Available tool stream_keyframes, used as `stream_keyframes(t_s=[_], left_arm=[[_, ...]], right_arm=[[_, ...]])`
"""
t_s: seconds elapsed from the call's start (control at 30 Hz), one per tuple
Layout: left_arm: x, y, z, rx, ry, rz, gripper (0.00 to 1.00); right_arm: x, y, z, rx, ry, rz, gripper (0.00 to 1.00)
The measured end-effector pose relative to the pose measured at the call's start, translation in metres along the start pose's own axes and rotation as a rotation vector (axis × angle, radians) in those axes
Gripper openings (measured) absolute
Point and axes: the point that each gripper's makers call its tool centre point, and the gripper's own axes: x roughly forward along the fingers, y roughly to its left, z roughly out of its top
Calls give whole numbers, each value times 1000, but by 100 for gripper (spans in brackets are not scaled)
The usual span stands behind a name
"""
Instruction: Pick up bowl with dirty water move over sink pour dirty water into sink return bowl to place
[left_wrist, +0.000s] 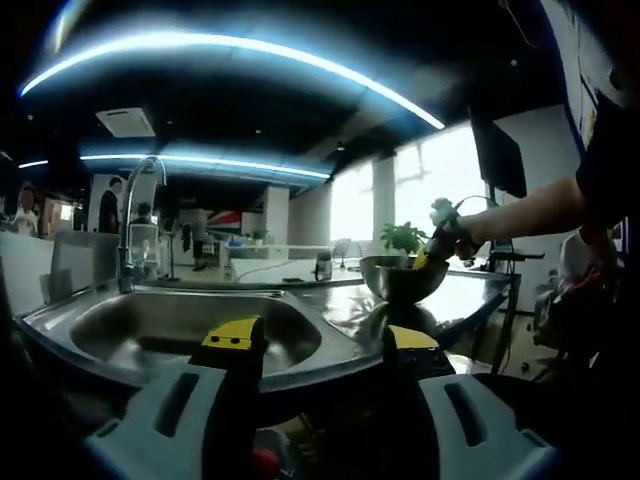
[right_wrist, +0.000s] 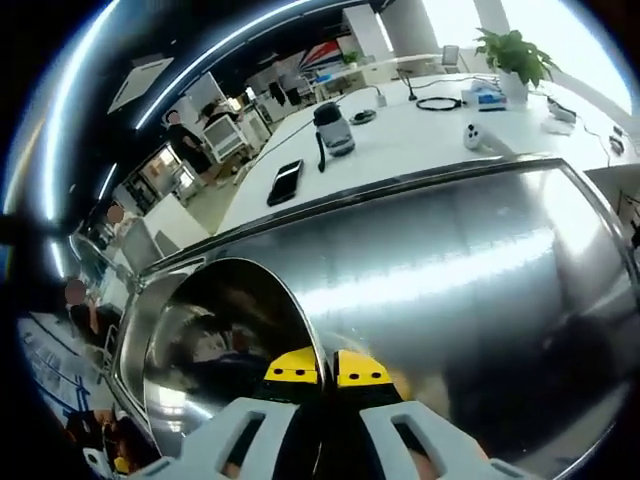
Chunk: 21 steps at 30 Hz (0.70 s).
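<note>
The bowl is gripped at its rim by the closed right gripper, just above the tabletop. The sink lies beyond the bowl, ahead of the open, empty left gripper.

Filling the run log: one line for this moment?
right gripper: shut on bowl rim | left gripper: open, idle | bowl beside sink, on counter

I find no legible text, label, brand or number in either the left gripper view or the right gripper view. The red and blue wall graphic beyond the white worktop is too small and blurred for me to read.
</note>
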Motion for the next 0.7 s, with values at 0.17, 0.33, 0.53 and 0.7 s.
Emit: stream_keyframes(t_s=[0.17,0.33,0.53,0.7], left_arm=[[0,0,0,-4,-5,0,48],[-2,-1,-2,-5,-3,-2,47],[-7,9,-6,-7,3,5,47],[-8,12,-6,0,0,8,47]], right_arm=[[0,-3,0,9,-9,-1,0],[1,-4,1,42,-18,6,0],[2,-4,1,88,-31,24,0],[3,-4,2,85,-32,24,0]])
